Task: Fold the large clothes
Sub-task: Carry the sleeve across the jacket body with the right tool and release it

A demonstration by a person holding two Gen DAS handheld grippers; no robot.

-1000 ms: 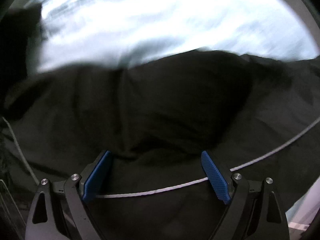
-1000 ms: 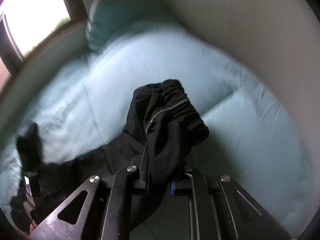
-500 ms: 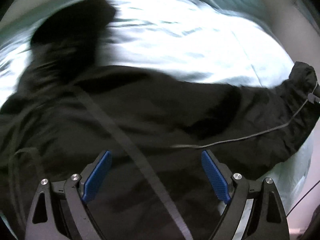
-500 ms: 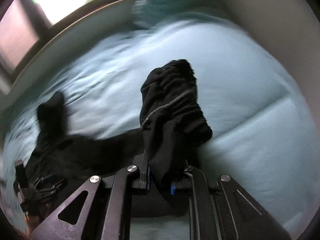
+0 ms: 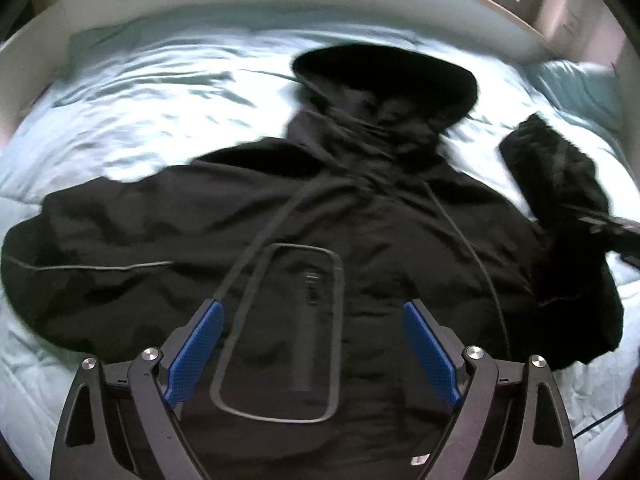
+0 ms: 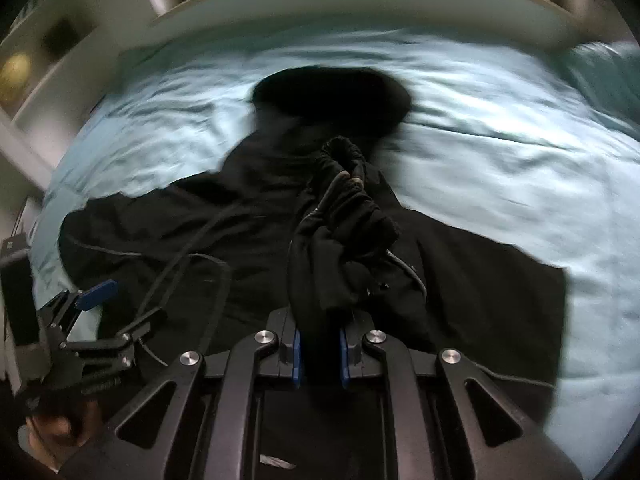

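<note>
On a pale blue bed (image 5: 140,92), a black hooded jacket (image 5: 360,216) lies spread out (hood farthest away). Left hand-held gripper (image 5: 312,352) hovers above it, fingers apart; right hand-held gripper (image 6: 320,356) clamps a bunched sleeve (image 6: 344,216).

A black hooded jacket (image 5: 360,216) is lying spread on the bed, hood pointing away. Its gathered cuff (image 6: 344,216) is standing bunched upright.

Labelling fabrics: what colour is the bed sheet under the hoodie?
Pale blue sheet, seen best from the right wrist.
</note>
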